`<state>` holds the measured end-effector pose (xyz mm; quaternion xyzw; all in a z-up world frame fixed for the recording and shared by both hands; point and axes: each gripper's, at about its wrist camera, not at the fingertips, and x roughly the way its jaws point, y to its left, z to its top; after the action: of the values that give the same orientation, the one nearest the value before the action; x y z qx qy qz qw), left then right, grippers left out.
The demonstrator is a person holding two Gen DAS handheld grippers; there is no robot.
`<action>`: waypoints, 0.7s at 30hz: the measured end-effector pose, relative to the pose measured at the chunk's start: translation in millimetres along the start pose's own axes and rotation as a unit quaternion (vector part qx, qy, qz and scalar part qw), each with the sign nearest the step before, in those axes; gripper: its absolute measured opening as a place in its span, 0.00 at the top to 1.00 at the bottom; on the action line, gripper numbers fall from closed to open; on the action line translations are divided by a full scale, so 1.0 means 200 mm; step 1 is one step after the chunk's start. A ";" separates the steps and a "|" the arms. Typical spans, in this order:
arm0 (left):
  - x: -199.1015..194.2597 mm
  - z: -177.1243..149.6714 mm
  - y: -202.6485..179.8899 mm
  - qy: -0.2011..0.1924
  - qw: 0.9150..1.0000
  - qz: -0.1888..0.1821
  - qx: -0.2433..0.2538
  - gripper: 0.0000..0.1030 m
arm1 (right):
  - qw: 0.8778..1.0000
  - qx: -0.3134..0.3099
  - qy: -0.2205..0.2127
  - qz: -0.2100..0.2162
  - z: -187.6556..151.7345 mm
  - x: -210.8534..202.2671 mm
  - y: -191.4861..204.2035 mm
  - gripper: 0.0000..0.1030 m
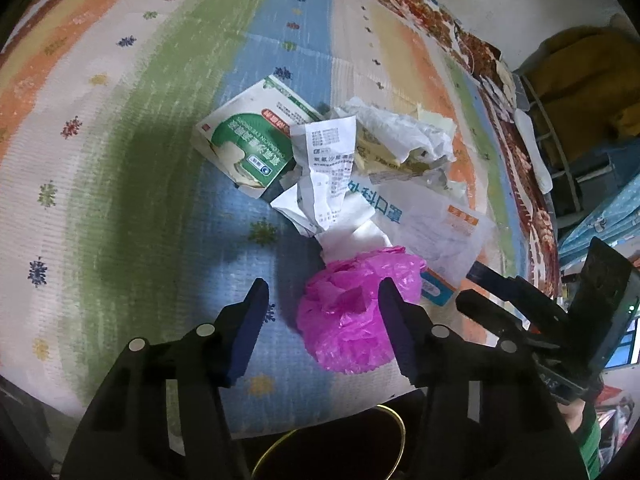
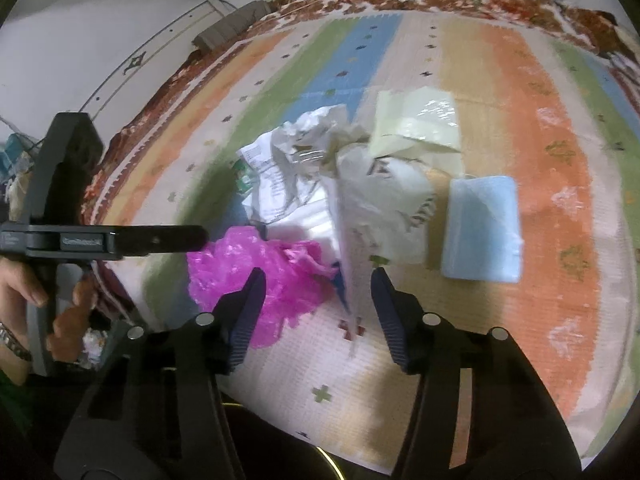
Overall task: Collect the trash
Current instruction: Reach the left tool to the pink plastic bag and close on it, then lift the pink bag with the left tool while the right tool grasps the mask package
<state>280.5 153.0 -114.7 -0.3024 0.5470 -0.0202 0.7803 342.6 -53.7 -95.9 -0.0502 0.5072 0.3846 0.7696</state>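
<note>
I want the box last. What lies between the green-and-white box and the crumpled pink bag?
In the left wrist view, crumpled printed paper lies between the green-and-white carton and pink plastic bag.

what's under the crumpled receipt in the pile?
The crumpled receipt lies over a corner of the green-and-white box and over white tissue that runs down to the pink plastic bag. Anything directly beneath it is covered.

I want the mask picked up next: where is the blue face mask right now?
In the right wrist view the blue face mask lies flat on the striped mat, right of the crumpled paper pile and beyond the right gripper.
</note>
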 end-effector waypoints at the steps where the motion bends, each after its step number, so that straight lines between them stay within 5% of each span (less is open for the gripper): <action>1: 0.01 0.00 0.00 0.003 1.000 -0.007 -0.004 0.54 | 1.000 -0.006 0.002 -0.008 0.01 0.01 0.01 0.57; 9: 0.03 0.00 -0.03 0.010 1.000 -0.013 0.002 0.92 | 1.000 -0.013 0.019 -0.014 0.02 0.08 0.02 0.99; 21: -0.15 0.01 -0.08 -0.014 0.999 0.029 0.006 0.94 | 0.999 -0.015 0.006 -0.038 0.03 -0.09 0.05 0.99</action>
<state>275.7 152.3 -80.4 -0.2819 0.5442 0.0031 0.7902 337.0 -53.0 -75.2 -0.0831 0.5037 0.3625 0.7797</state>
